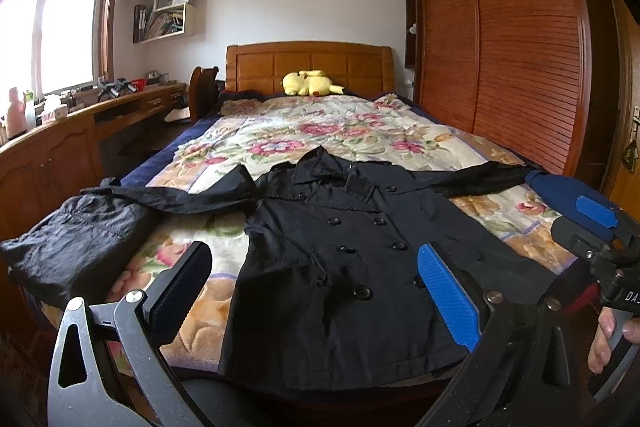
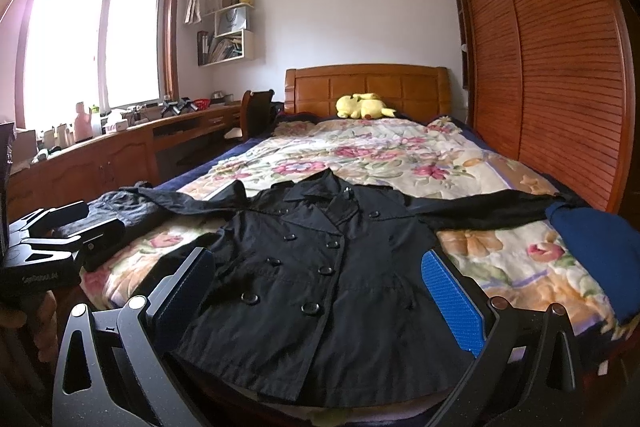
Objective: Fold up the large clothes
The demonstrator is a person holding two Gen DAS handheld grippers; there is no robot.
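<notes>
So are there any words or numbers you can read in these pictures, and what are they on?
"DAS": white letters on the right claw, cut off at the picture's edge, so the rest is out of view.
Faint print on the body of the left claw: too blurred to read.
Books and the bag on the wall shelf: too small to read.
The black coat shows no label.

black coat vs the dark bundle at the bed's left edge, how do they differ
The black coat lies spread flat, front up, sleeves stretched out; the dark bundle is folded compact. The coat shows rows of buttons and a collar; the bundle shows neither. Both are dark garments resting on the floral blanket.
</notes>
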